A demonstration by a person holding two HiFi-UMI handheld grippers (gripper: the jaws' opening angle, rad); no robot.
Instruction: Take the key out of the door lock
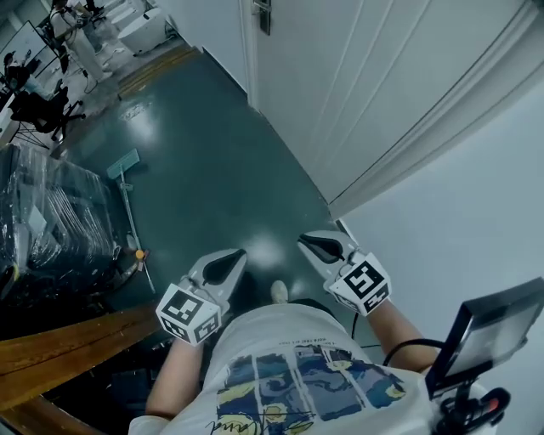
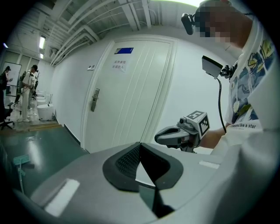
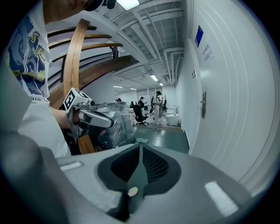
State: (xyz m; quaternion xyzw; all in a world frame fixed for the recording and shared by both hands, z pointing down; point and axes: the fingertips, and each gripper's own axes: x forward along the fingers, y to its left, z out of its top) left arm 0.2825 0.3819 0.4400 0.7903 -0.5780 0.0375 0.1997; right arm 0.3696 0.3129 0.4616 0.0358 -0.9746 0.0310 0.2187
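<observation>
Head view: nearest, my left gripper (image 1: 235, 254) and right gripper (image 1: 303, 243), well apart from the door lock (image 1: 262, 15). Left gripper view: fingers (image 2: 127, 162) clenched, empty. Right gripper view: same. The key is too small to see; arriving clenched risks knocking it.

Legible print: a cursive line ending "like a star" on the person's white T-shirt (image 2: 256, 103); the blue sign (image 2: 125, 50) and the white notice (image 2: 119, 65) below it on the door (image 2: 131, 109) carry characters too small to read.
</observation>
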